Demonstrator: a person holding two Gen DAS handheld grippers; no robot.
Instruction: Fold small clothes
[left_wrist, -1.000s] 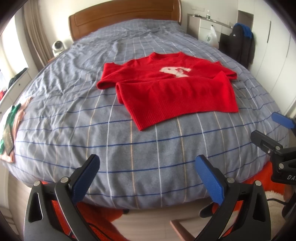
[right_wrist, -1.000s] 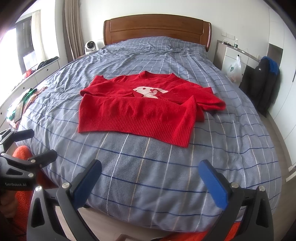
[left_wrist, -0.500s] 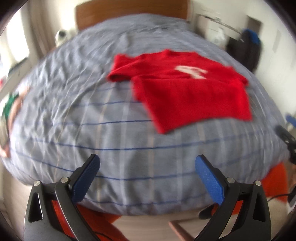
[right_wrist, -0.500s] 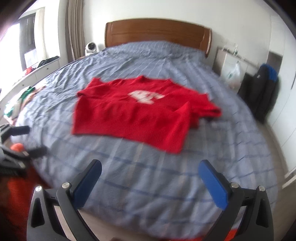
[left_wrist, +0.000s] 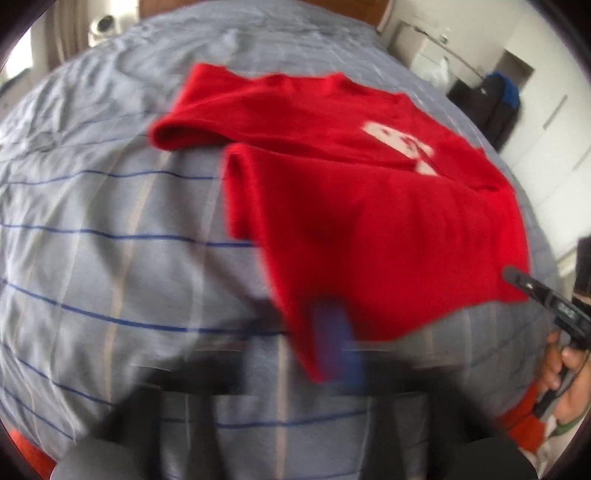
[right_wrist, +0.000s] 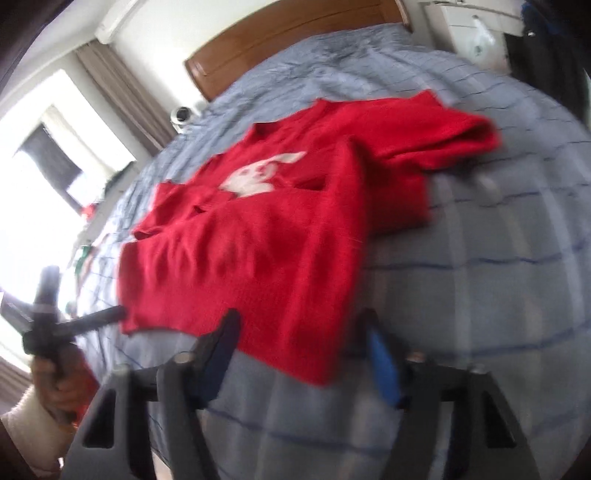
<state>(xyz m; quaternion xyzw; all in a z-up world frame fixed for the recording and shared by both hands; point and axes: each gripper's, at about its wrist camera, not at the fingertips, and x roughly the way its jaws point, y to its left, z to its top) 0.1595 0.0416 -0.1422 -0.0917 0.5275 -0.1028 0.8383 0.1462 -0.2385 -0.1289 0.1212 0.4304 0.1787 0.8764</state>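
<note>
Red sweater (left_wrist: 369, 229) lies half-folded on bed (left_wrist: 92, 240), hem corners just ahead of both grippers. Soft, limp knit; pinch at corners. Left gripper (left_wrist: 334, 343) clenched at hem; right gripper (right_wrist: 299, 354) closing, corner between jaws.

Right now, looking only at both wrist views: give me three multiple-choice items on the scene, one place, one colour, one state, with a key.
1. Where does the sweater lie?
A. on the floor
B. on the bed cover
C. on the dresser

2. What colour is the chest motif?
A. white
B. black
C. green

3. How is the sweater?
A. balled up
B. hanging from the headboard
C. lying flat, partly folded over itself

Key: B, checked cover shows all round it; A, pale patch on red knit; C, flat layers overlap.
</note>
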